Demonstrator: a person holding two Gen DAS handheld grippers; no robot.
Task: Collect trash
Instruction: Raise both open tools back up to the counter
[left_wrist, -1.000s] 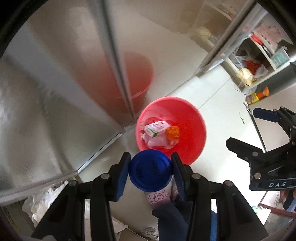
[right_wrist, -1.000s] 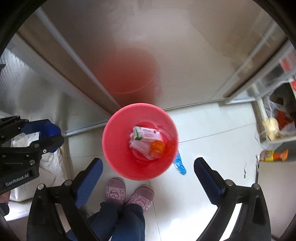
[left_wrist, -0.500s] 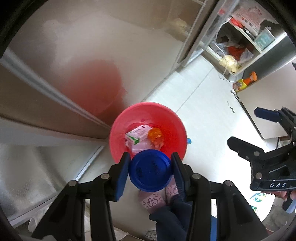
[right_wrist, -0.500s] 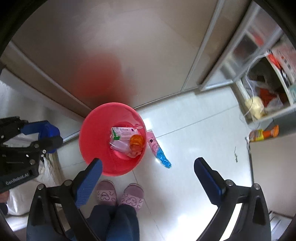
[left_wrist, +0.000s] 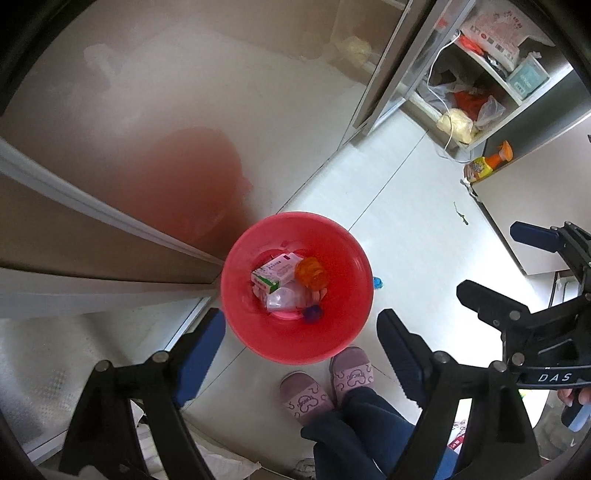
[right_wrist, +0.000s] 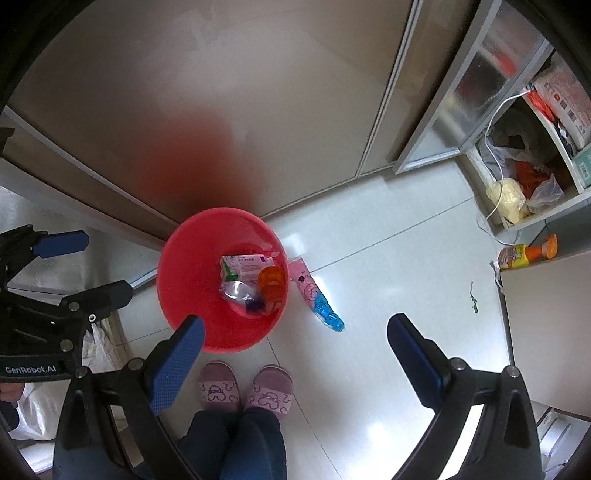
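A red bucket (left_wrist: 255, 332) stands on the white floor; it also shows in the right wrist view (right_wrist: 173, 295). In it lie a white and green box (left_wrist: 275, 273), an orange bottle (left_wrist: 311, 273), a clear wrapper (left_wrist: 284, 297) and a small blue lid (left_wrist: 313, 313). My left gripper (left_wrist: 301, 345) is open and empty, high above the bucket. My right gripper (right_wrist: 293, 350) is open and empty, also high above the floor. A pink and blue wrapper (right_wrist: 314, 295) lies on the floor right of the bucket.
The person's pink slippers (left_wrist: 328, 384) stand just in front of the bucket. Cabinet doors (right_wrist: 258, 92) rise behind it. Open shelves with bags (right_wrist: 524, 177) and an orange spray bottle (right_wrist: 524, 253) are at the right. A white bag (right_wrist: 33, 406) lies at the left.
My left gripper opened and let go of the blue lid, which now lies in the bucket. Both views swung so the bucket sits more to the left.
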